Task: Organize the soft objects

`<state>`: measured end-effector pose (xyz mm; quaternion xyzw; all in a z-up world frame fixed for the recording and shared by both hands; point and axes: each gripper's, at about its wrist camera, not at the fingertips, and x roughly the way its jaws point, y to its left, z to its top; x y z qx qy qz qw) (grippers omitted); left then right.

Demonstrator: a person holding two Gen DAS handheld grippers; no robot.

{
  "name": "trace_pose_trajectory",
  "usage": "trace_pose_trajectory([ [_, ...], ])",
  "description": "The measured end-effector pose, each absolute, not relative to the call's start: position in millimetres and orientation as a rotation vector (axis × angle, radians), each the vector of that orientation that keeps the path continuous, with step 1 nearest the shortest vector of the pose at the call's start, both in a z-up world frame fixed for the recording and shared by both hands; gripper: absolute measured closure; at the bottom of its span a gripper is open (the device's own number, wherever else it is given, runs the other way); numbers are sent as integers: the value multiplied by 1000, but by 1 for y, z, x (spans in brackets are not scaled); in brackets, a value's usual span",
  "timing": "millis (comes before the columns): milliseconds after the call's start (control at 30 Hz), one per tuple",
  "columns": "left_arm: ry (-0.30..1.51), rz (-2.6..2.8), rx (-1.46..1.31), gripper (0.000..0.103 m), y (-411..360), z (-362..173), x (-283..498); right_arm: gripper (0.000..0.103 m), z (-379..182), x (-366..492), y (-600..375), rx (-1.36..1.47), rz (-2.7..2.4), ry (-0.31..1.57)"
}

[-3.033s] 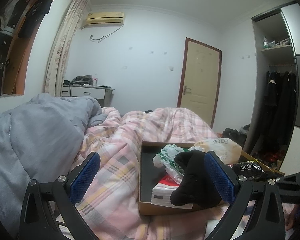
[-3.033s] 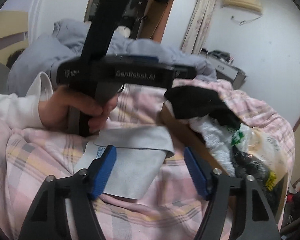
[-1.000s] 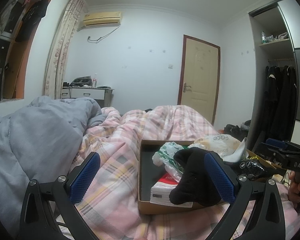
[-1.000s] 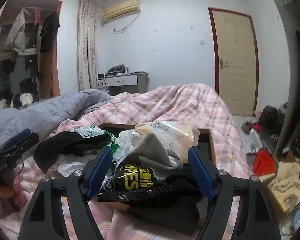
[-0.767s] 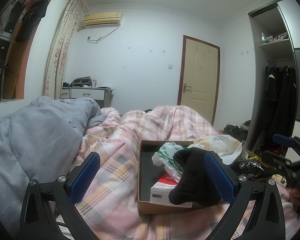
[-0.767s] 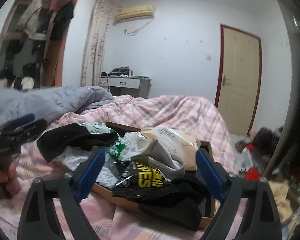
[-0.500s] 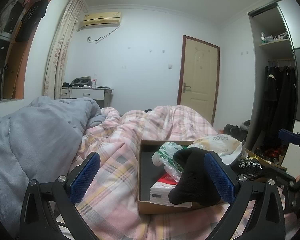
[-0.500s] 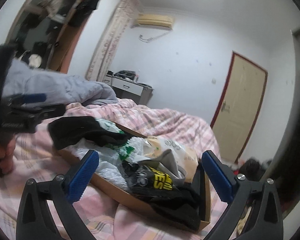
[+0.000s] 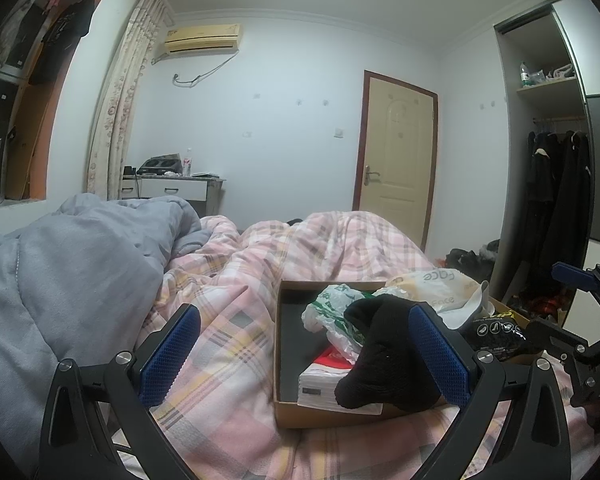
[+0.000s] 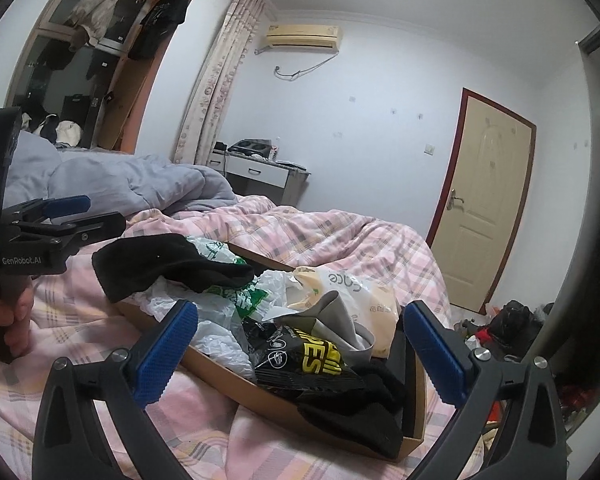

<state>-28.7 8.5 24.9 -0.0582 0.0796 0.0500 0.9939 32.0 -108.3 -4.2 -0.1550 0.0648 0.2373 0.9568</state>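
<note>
Currently, a cardboard box (image 10: 236,380) sits on a pink plaid bed, crammed with bags and clothing. A black sock (image 10: 168,266) droops over the box's left edge, and grey cloth (image 10: 340,316) lies near its right end. Both look light, limp and easy to snag; pinch a thick fold. The right gripper (image 10: 300,354) and left gripper (image 9: 300,352) are spread wide, holding nothing.

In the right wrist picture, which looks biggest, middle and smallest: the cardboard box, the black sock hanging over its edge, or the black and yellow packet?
1. Brown cardboard box
2. Black fabric sock
3. Black and yellow plastic packet, looks nearly sock-sized and is nearer the camera, so that order is unsure.
</note>
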Motion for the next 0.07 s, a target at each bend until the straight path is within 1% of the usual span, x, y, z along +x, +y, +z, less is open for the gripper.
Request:
trace_pose_trajectory([
  [67,162,99,-116,0,8,25,-29,1,-4,33,-107,-322,481,133],
])
